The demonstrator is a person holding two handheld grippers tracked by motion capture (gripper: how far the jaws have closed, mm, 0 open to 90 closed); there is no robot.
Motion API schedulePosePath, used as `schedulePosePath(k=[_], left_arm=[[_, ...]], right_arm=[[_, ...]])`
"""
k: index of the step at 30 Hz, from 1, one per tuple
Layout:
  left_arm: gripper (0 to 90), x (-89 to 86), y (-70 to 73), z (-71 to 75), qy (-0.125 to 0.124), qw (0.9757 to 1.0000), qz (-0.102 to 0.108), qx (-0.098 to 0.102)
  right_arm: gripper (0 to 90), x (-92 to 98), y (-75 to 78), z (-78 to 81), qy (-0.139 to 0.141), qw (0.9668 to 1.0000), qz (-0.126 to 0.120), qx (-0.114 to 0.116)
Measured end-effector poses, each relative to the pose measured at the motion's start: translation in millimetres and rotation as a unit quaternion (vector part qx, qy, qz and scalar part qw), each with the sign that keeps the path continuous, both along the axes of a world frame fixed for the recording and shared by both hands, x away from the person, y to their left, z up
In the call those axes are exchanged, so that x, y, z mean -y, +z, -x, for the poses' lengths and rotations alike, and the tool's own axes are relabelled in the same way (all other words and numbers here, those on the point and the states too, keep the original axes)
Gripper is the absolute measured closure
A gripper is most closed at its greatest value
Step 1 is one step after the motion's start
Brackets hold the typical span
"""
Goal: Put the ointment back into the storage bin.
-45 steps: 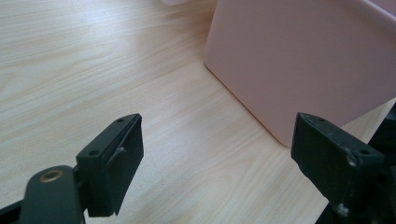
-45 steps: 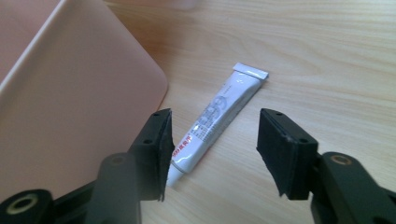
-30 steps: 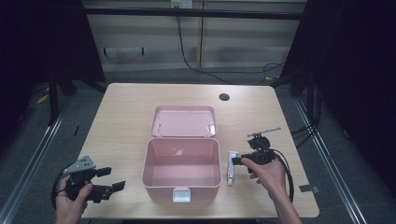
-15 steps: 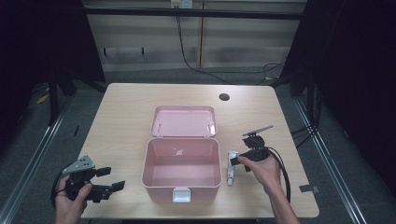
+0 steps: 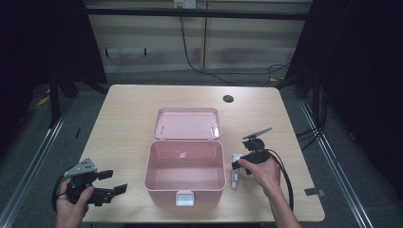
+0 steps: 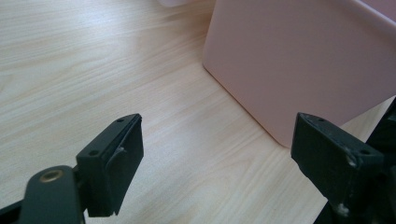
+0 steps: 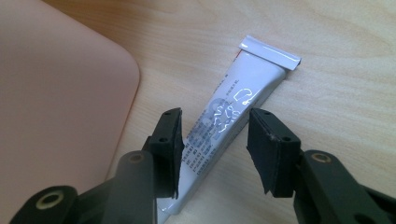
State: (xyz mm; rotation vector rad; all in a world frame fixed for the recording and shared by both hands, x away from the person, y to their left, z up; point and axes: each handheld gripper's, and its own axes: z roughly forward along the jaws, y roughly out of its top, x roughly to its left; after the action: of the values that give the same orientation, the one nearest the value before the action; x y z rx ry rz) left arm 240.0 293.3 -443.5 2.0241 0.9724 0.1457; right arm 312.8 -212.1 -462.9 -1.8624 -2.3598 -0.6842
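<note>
Item count: one pink storage box (image 5: 184, 171) with its hinged lid (image 5: 186, 123) open, one white ointment tube (image 5: 235, 172), two tongs, one tabletop (image 5: 128, 114).

Open pink box (image 5: 185, 164), light wooden table (image 5: 128, 118) with dark round hole (image 5: 228, 99)

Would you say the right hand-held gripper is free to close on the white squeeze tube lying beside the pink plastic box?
Probably yes: the right hand-held gripper already straddles the white squeeze tube, with bare wooden table around it and the pink plastic box off to one side.
</note>
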Motion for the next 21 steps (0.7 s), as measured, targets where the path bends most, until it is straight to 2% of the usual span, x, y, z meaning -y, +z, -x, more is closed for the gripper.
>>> schedulePosePath(k=[7,9,17,21], left_arm=[[17.0,-0.4,-0.1,-0.1,0.000,1.0000,0.000,0.000],[17.0,-0.4,-0.2,-0.1,0.001,1.0000,0.001,-0.001],[17.0,-0.3,-0.3,-0.1,0.001,1.0000,0.000,-0.001],[17.0,-0.5,-0.3,-0.3,0.002,1.0000,-0.001,-0.001]], right_arm=[[55.8,-5.5,-5.1,-1.1,0.000,1.0000,0.002,0.002],[56.1,-5.9,-6.6,-1.0,0.002,0.9999,0.009,0.005],[61.6,-9.9,-9.3,-0.3,0.014,0.9997,0.019,0.001],[65.7,-12.5,-11.0,0.9,0.027,0.9992,0.028,0.010]])
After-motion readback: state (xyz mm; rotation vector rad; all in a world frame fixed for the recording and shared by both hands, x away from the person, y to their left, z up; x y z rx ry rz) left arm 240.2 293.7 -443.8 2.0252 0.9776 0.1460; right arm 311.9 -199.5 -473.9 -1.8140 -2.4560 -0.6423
